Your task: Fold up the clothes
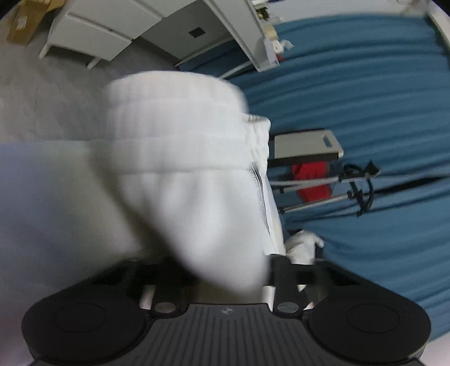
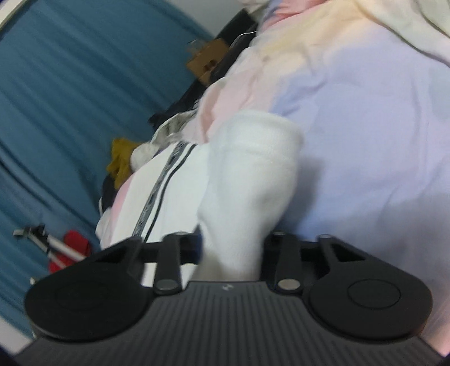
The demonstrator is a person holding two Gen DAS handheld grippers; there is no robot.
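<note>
A white sock (image 1: 191, 169) fills the left wrist view, its ribbed cuff uppermost and its lower end drooping over the left gripper (image 1: 225, 276). The cloth hides the fingertips, so whether the jaws are closed on the sock cannot be told from this blurred frame. Behind the sock lies a pale sheet (image 1: 56, 197); to its right a white garment (image 1: 270, 214) with a dark printed stripe hangs edge-on. Further right, against a blue curtain (image 1: 365, 98), stand a grey box (image 1: 306, 146), a red cloth (image 1: 312, 180) and a tripod (image 1: 354, 183). White drawers (image 1: 92, 31) and a cardboard box (image 1: 25, 22) sit at the top left on a grey floor (image 1: 42, 98).

In the right wrist view the right gripper (image 2: 232, 253) has a second white sock (image 2: 247, 183) rising from between its fingers, the jaws drawn close against the fabric on both sides, gripping its lower end. The sock stands upright over a pastel sheet (image 2: 365, 126). Just left of it lies the striped garment (image 2: 168, 191), with a mustard cloth (image 2: 121, 160) and dark clothes (image 2: 180, 104) beyond. A red cloth (image 2: 76, 242) and tripod (image 2: 42, 239) show low left before the curtain (image 2: 70, 98)
</note>
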